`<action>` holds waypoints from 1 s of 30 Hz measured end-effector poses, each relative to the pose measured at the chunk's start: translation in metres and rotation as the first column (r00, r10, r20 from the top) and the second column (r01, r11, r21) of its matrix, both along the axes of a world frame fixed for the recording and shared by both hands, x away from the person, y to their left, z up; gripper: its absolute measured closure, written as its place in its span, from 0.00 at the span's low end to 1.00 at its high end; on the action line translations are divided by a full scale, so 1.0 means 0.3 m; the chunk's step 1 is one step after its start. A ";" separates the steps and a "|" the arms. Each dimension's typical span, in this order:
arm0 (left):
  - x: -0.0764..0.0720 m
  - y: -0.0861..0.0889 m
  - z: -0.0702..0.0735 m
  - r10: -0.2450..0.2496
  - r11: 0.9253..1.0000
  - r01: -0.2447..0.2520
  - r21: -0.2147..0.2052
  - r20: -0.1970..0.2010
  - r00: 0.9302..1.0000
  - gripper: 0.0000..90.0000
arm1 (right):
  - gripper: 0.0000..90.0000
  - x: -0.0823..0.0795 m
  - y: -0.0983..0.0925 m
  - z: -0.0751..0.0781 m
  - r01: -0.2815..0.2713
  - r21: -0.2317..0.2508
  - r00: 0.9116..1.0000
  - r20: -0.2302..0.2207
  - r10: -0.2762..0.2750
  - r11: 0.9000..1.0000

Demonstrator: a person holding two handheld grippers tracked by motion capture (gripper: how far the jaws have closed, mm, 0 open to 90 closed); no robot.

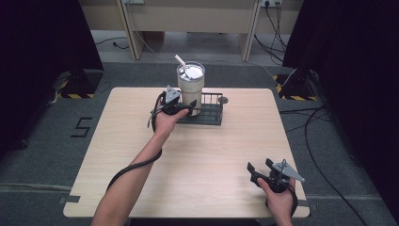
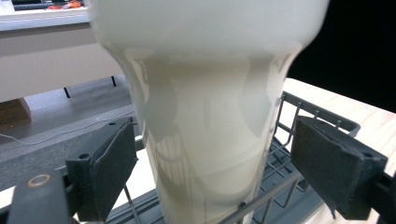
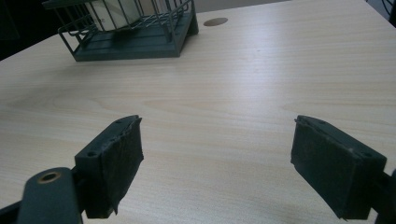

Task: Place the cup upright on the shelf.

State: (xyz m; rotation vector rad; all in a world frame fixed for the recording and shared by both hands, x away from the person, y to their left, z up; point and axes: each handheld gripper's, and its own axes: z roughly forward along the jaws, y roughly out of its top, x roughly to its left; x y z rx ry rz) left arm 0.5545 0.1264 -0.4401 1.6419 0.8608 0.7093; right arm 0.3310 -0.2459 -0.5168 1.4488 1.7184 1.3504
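A tall cream tumbler (image 1: 190, 88) with a lid and a white straw (image 1: 179, 60) stands upright in the left end of a dark wire basket (image 1: 212, 114) at the back middle of the table. My left gripper (image 1: 188, 108) reaches in from the left, and its jaws straddle the tumbler's narrow lower part. In the left gripper view, the tumbler (image 2: 210, 140) stands between the two pads with a gap on each side, so the gripper (image 2: 217, 172) is open. My right gripper (image 1: 259, 165) hovers open and empty near the table's front right corner. Far ahead of that gripper (image 3: 217, 158) is the basket (image 3: 135, 44).
The light wooden table (image 1: 211, 155) has a small round hole cover (image 1: 223, 100) just right of the basket. Black curtains hang at both sides. Cables lie on the floor at the right, and a pale desk stands behind the table.
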 end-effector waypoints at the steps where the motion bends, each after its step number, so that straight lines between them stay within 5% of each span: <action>1: -0.005 0.003 0.001 -0.002 1.000 0.002 0.002 0.004 1.000 0.15 | 0.19 0.000 0.000 0.000 0.000 0.000 1.000 0.000 0.000 1.000; 30: -0.161 0.139 0.026 -0.024 1.000 0.024 0.009 0.033 0.999 0.15 | 0.19 -0.001 0.002 0.000 0.002 -0.015 1.000 0.015 -0.002 1.000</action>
